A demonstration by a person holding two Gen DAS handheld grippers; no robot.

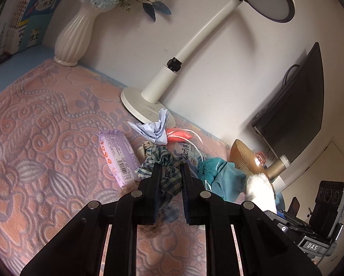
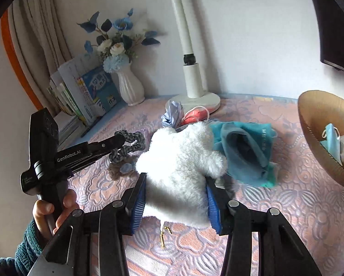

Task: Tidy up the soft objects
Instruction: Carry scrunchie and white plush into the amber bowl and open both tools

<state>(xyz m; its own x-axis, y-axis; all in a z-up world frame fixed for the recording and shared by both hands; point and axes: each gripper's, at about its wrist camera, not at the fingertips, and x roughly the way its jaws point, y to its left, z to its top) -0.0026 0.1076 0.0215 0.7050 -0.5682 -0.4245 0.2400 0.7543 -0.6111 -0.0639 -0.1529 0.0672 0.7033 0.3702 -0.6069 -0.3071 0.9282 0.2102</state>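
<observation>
My left gripper is shut on a green-and-grey plaid scrunchie, which bunches out past its fingertips. The right wrist view shows that same scrunchie held just above the pink patterned cloth. My right gripper has its blue pads pressed into both sides of a white fluffy plush, which is lifted off the cloth. In the left wrist view the plush hangs beside the wooden bowl. A crumpled teal cloth lies just behind the plush.
The wooden bowl at the right holds a blue face mask. A brown furry hair tie, a purple tissue pack, crumpled pale-blue paper and an orange-red item lie near the lamp base. A vase and books stand at the back left.
</observation>
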